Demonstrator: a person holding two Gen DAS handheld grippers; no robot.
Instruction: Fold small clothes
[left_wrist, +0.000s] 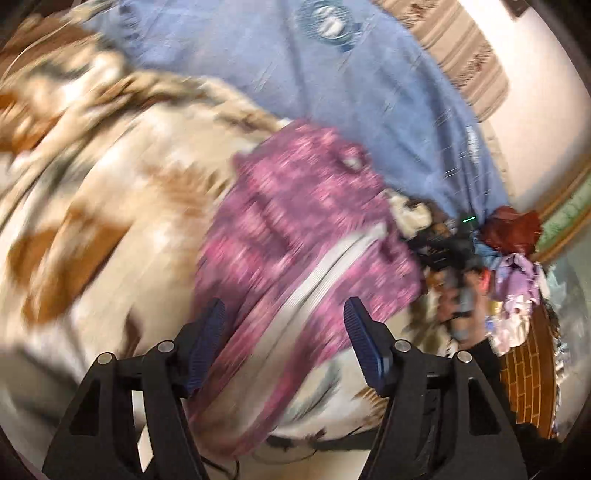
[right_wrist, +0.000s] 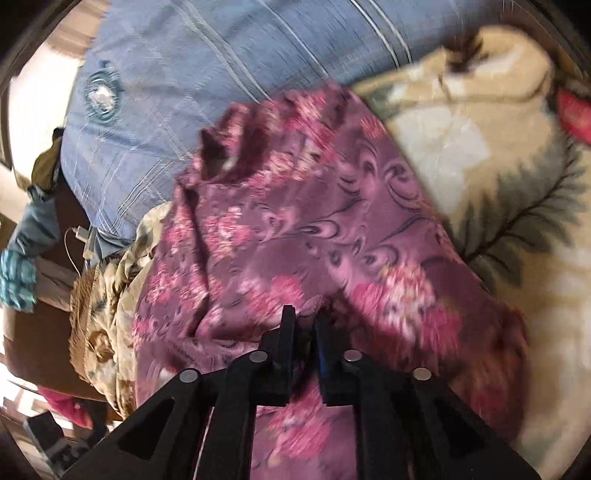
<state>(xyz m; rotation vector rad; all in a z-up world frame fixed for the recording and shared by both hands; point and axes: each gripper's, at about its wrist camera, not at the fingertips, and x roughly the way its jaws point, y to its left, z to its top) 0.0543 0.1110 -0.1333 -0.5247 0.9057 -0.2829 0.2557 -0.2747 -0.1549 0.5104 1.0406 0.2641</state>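
we see the purple floral garment (right_wrist: 303, 206) lying crumpled on the beige leaf-patterned blanket (right_wrist: 491, 177), and we place everything else by that garment. our right claw (right_wrist: 304, 325) is at the garment's near edge with its jaws pressed close together, a fold of the purple cloth pinched between them; the fabric rises from that spot in soft ridges. beyond the garment's far edge sits the blue pillow (right_wrist: 207, 66), its striped cover touching or just overlapped by the purple cloth. to the garment's left in the right wrist view the blanket bunches over the bed's side, and a white cable (right_wrist: 75, 236) shows there beside the pillow's corner. in the left wrist view, which is heavily blurred, our left claw (left_wrist: 284, 339) hangs spread wide just over the garment (left_wrist: 295, 229), one blue-ribbed finger (left_wrist: 208, 343) on each side of a pale band (left_wrist: 321, 280) that runs across the cloth; we cannot tell whether the fingertips touch the fabric. past the garment's far right end in this view we make out the other claw's dark body and a heap of mixed clothes (left_wrist: 513, 251), red, blue and lilac, near the blue pillow (left_wrist: 332, 92).
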